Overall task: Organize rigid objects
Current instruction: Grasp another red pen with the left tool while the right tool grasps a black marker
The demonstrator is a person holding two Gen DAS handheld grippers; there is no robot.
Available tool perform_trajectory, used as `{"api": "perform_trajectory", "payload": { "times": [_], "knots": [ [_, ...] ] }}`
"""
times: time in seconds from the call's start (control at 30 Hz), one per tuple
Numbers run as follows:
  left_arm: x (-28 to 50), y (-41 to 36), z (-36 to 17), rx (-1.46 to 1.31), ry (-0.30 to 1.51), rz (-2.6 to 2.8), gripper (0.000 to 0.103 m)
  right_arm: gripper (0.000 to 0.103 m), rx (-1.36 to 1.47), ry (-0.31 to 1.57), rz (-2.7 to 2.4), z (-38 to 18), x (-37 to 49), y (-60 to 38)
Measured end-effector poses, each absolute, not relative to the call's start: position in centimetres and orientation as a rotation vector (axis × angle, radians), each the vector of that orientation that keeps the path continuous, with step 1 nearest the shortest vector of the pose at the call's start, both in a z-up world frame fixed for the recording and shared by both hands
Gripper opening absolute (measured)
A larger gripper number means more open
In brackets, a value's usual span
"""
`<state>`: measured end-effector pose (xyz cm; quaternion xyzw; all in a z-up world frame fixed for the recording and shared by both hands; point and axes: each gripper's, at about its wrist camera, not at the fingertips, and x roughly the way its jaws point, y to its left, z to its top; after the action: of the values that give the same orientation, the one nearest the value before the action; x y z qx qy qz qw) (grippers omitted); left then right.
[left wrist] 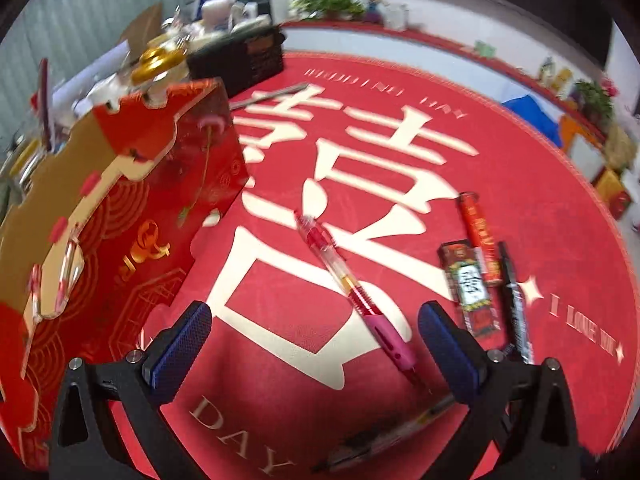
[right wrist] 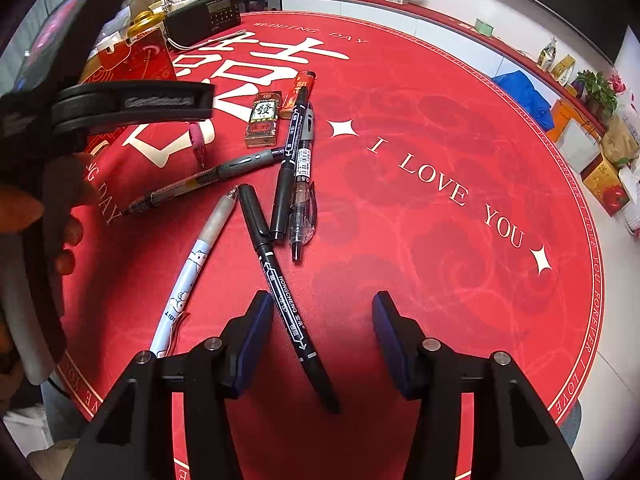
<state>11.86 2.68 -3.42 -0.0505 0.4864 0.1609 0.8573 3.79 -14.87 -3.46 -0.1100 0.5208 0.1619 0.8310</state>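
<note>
In the left wrist view my left gripper (left wrist: 320, 344) stands open above the red mat, and a pink-and-red pen (left wrist: 352, 292) lies below and between its blue pads, untouched. A tall red gift box (left wrist: 120, 220) stands open at the left. In the right wrist view my right gripper (right wrist: 322, 336) is open and half spread. A black marker (right wrist: 288, 300) lies on the mat between the pads, close to the left one, and neither pad presses it. A white cartoon pen (right wrist: 188, 276) lies just to the left of it.
Further out lie a grey-grip pen (right wrist: 208, 178), a second black marker (right wrist: 288, 168), a clear gel pen (right wrist: 304, 184) and two lighters (right wrist: 262, 120) (right wrist: 298, 94). A black radio (right wrist: 204, 16) and clutter sit at the far edge. A hand holds the left tool at the left.
</note>
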Motion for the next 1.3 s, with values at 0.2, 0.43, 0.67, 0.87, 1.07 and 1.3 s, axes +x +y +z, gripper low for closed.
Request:
{"api": "perform_trajectory", "payload": {
  "times": [0.2,0.43,0.67,0.87,1.07,1.3],
  "knots": [
    [12.0,3.2,-4.2,-0.087,1.051,0.476,0.103,0.054,-0.241,1.118,0.351,-3.5,4.0,-14.8],
    [10.8,5.7,-3.8,-0.169,1.04,0.542,0.103,0.054,-0.264,1.122,0.373,-3.5,4.3,-14.5],
    [10.5,4.6,-4.4,-0.19,0.999,0.548,0.103,0.055,-0.286,1.126,0.412,-3.5,4.7,-14.3],
    [10.7,5.5,-5.3,-0.293,0.977,0.539,0.103,0.055,-0.289,1.121,0.422,-3.5,4.6,-14.4],
    [10.6,5.6,-5.6,-0.289,0.953,0.538,0.103,0.058,-0.282,1.119,0.442,-3.5,4.5,-14.5],
    [10.3,5.6,-5.4,-0.298,0.968,0.54,0.103,0.063,-0.323,1.133,0.461,-3.5,4.6,-13.8]
  ]
}}
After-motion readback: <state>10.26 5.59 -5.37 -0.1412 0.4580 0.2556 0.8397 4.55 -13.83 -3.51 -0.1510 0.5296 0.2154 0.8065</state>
